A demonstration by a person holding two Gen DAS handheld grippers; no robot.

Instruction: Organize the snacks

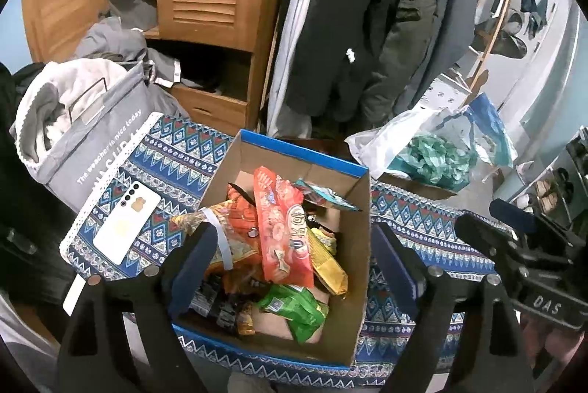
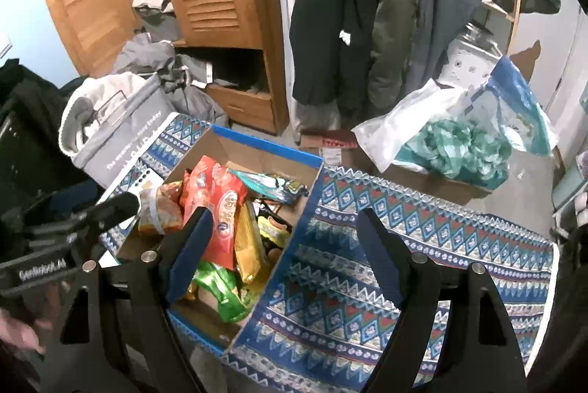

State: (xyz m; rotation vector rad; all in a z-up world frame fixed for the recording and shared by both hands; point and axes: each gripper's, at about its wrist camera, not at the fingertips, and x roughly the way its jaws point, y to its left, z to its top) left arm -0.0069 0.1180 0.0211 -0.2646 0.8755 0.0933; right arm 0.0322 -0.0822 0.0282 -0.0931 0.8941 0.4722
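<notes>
Both the left gripper (image 1: 294, 268) and right gripper (image 2: 283, 246) hang wide open and empty above the cardboard box (image 1: 352, 268), where light, crinkly, slippery snack packets (image 1: 283, 235) look best pinched mid-body.

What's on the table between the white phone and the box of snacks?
Nothing but the patterned tablecloth. In the left wrist view, bare cloth separates the white phone from the snack box.

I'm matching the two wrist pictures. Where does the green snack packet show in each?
Left wrist: green snack packet at lower centre, in the near end of the cardboard box.
Right wrist: lower left of centre, same end.
Shared landmark: the long orange-red packet just behind it.
</notes>
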